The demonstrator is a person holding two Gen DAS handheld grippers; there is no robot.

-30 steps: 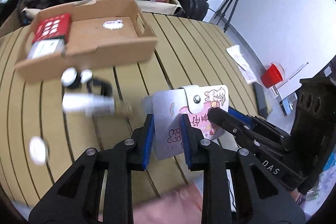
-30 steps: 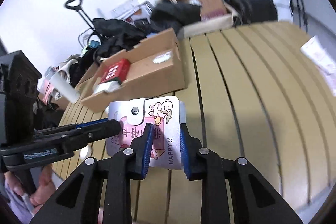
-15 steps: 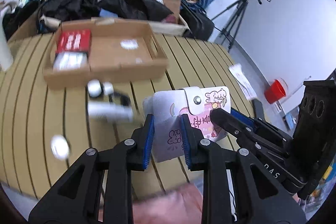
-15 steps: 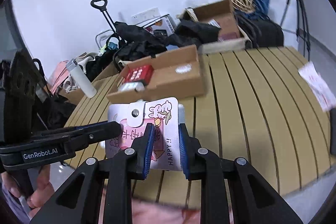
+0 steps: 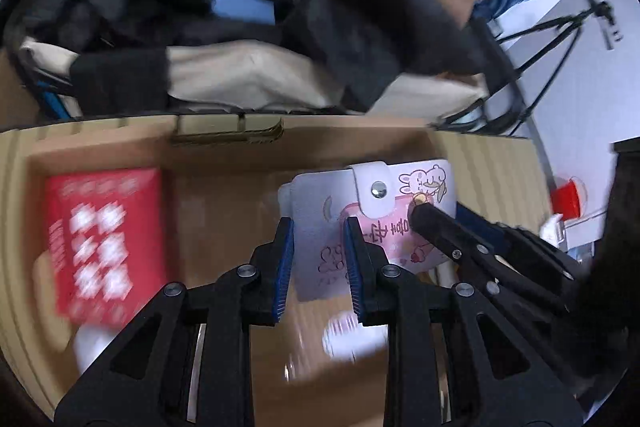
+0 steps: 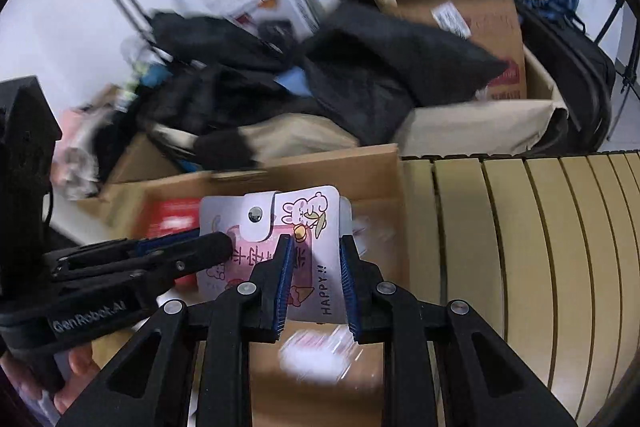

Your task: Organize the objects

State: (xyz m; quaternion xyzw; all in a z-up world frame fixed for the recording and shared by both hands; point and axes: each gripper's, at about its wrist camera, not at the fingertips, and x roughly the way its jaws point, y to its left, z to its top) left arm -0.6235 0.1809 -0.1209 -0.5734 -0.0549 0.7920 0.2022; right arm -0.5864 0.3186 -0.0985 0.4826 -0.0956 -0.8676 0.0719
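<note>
Both the left gripper (image 5: pixel 318 259) and right gripper (image 6: pixel 314 277) pinch the cartoon-rabbit wallet (image 6: pixel 280 227) over the cardboard box (image 5: pixel 224 155), a red packet (image 5: pixel 104 239) to their left.

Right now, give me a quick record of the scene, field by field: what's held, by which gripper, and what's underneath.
held item: white cartoon card wallet with snap flap
left gripper: shut on the wallet's left part
right gripper: shut on the wallet's right part
below: open cardboard box
in box: red packet with white print, left side; blurred white label
table: tan slatted surface
image quality: motion blur
</note>
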